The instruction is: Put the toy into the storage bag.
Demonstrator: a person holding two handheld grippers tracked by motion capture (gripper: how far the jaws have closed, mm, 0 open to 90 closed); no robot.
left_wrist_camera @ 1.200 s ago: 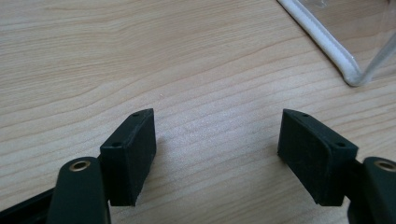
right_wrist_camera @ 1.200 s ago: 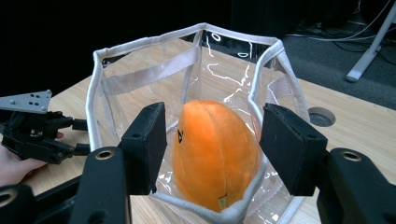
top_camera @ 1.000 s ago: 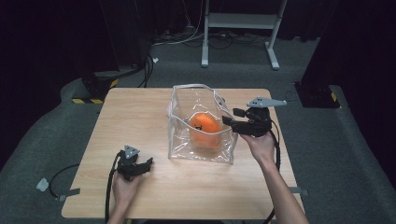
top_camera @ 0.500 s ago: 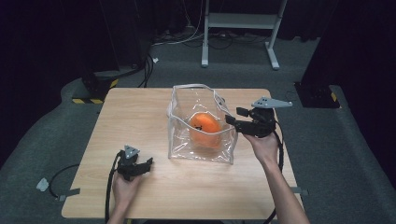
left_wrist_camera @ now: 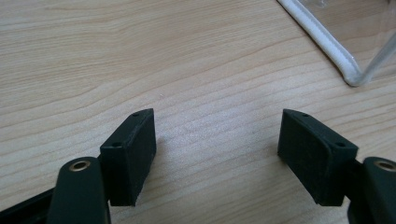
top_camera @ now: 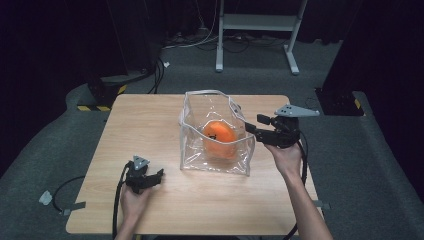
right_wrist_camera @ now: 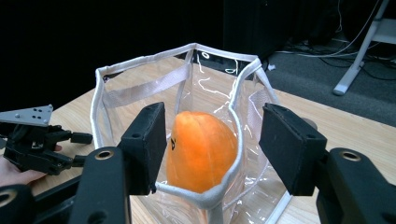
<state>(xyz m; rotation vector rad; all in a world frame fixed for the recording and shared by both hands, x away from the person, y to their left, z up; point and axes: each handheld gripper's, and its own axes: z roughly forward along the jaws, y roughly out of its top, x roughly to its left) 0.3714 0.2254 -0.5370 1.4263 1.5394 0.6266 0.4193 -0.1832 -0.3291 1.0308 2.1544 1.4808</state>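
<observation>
Table: pale wood table (top_camera: 150, 125), grey carpet around it, dark room.
Left gripper (left_wrist_camera: 217, 140): jaws wide apart, empty, resting low on the table.
Right gripper (right_wrist_camera: 212, 144): jaws apart, holding nothing, at the rim of the clear bag (right_wrist_camera: 140, 79).
Inside the bag: orange ball (right_wrist_camera: 201, 149).

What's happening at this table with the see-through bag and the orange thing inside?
A person sits at a wooden table with a two-jaw tool in each hand. A clear plastic bag stands open in the middle with an orange ball-like object inside. The right tool is held at the bag's rim, jaws open on either side of the white-edged side, not pressing on it. The left tool rests on the table nearer the person, open and empty.
</observation>
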